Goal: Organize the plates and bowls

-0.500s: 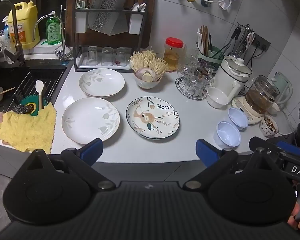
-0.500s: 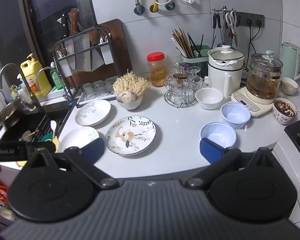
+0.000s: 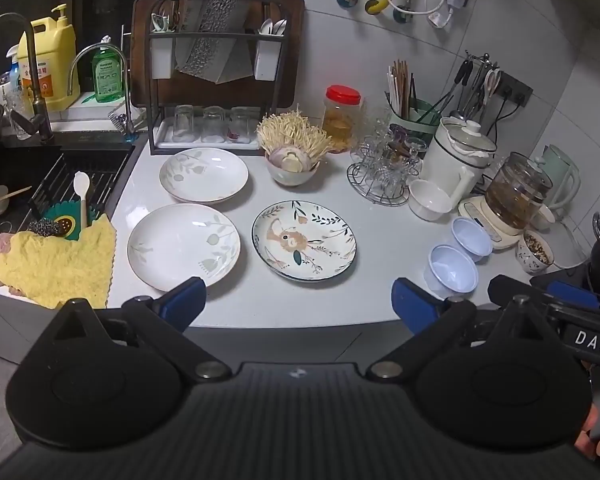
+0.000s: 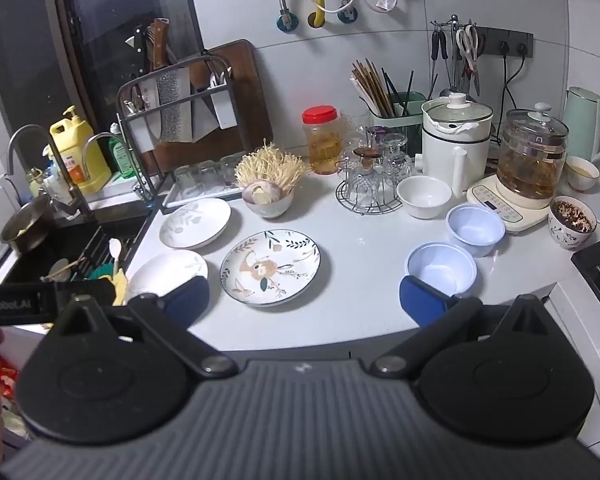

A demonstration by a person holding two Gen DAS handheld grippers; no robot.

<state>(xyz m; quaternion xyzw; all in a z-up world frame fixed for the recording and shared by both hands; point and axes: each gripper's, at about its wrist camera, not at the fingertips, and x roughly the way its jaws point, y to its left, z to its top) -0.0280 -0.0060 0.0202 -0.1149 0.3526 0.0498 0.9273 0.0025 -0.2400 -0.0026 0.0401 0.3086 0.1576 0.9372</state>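
Far to the left of the left gripper (image 3: 298, 306), a yellow cloth (image 3: 56, 264) hung over the edge of the sink (image 3: 40, 184). The left gripper's blue pads stood wide apart, gripping nothing, held back at the near edge of the white counter (image 3: 364, 224). Just ahead of its left pad lay a white leaf-print plate (image 3: 184, 246), and farther ahead, near the dish rack (image 3: 216, 80), a second white leaf-print plate (image 3: 204, 174); the two plates lay close together, though I could not tell whether their rims touched. Straight ahead, between the pads, sat the floral plate (image 3: 304, 240), apart from the white ones. Beyond it stood a bowl of enoki mushrooms (image 3: 294, 160). Ahead of the left gripper's right pad were two pale blue bowls (image 3: 454, 270), side by side and touching, with a white bowl (image 3: 430, 200) farther ahead beside the glass rack (image 3: 384, 176).

The right gripper (image 4: 304, 298) was likewise spread wide and empty, hovering at the counter's near edge. Its left pad overlapped the near white plate in view, the floral plate (image 4: 270, 266) lay ahead between the pads, nearer the left one, and the nearer blue bowl (image 4: 440, 268) sat just ahead of its right pad. To the far right stood a patterned cup of grains (image 4: 572, 226) and a glass kettle (image 4: 532, 164) on its base.
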